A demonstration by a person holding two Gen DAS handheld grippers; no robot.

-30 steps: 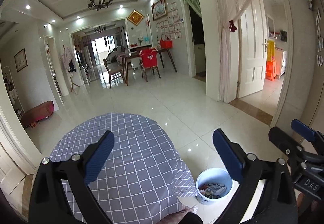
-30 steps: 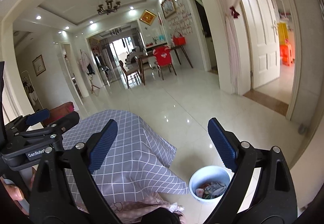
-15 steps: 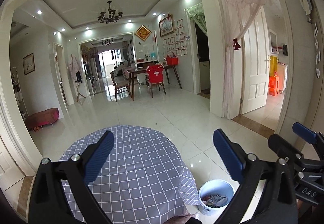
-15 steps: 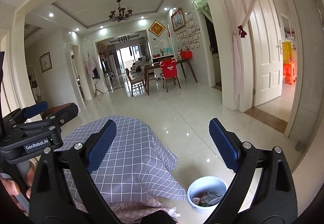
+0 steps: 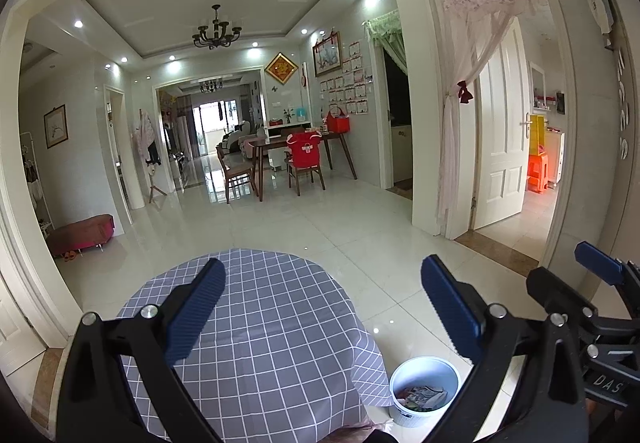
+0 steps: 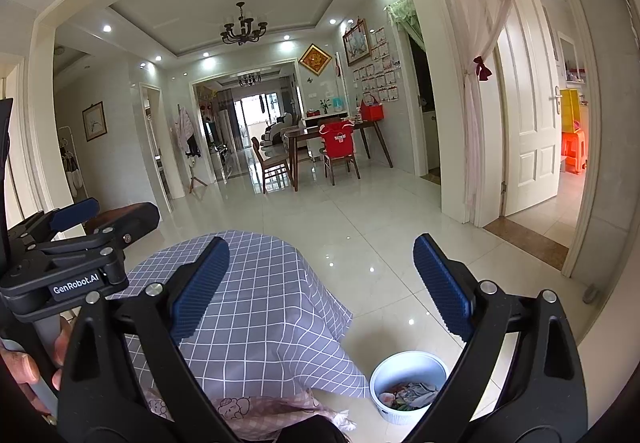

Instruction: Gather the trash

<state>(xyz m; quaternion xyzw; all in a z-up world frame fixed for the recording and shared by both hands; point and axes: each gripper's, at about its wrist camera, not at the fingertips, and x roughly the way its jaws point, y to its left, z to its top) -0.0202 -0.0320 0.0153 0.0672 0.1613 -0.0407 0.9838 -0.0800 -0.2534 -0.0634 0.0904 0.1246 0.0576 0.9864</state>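
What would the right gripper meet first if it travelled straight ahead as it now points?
Probably nothing close: the right gripper, jaws open and empty, points over the grey checked tablecloth toward open white tiled floor. Depth is uncertain.

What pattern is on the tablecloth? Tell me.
Grey with a white grid check on the tablecloth, clearest in the left wrist view.

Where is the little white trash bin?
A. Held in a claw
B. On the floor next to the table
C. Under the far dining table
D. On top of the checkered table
B: the white trash bin stands on the shiny tile floor beside the table with the checkered cloth, and neither claw touches it.
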